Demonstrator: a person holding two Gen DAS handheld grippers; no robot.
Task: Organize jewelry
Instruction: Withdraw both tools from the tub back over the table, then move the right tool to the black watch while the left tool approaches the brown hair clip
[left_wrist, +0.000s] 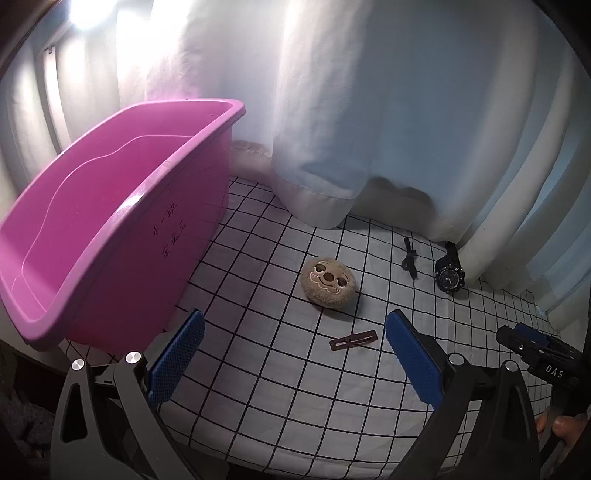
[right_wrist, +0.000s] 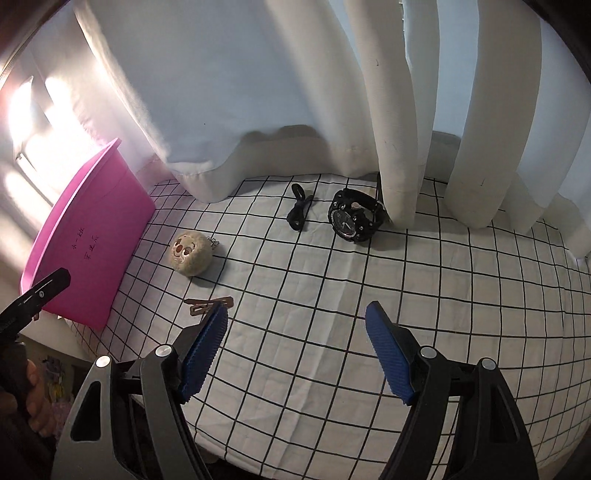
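A pink plastic bin (left_wrist: 110, 221) stands at the left on a white checked cloth (left_wrist: 280, 384); it also shows in the right wrist view (right_wrist: 92, 236). On the cloth lie a beige plush charm with a face (left_wrist: 328, 282) (right_wrist: 190, 253), a brown hair clip (left_wrist: 354, 340) (right_wrist: 210, 305), a black hair tie (left_wrist: 409, 257) (right_wrist: 300, 211) and a black wristwatch (left_wrist: 448, 273) (right_wrist: 352, 216). My left gripper (left_wrist: 295, 332) is open and empty, near the clip. My right gripper (right_wrist: 297, 317) is open and empty, its left finger just over the clip's end.
White curtains (left_wrist: 332, 110) hang along the back and touch the cloth beside the watch. The cloth's front edge drops off close to both grippers. The right gripper's body (left_wrist: 535, 354) shows at the left view's right edge.
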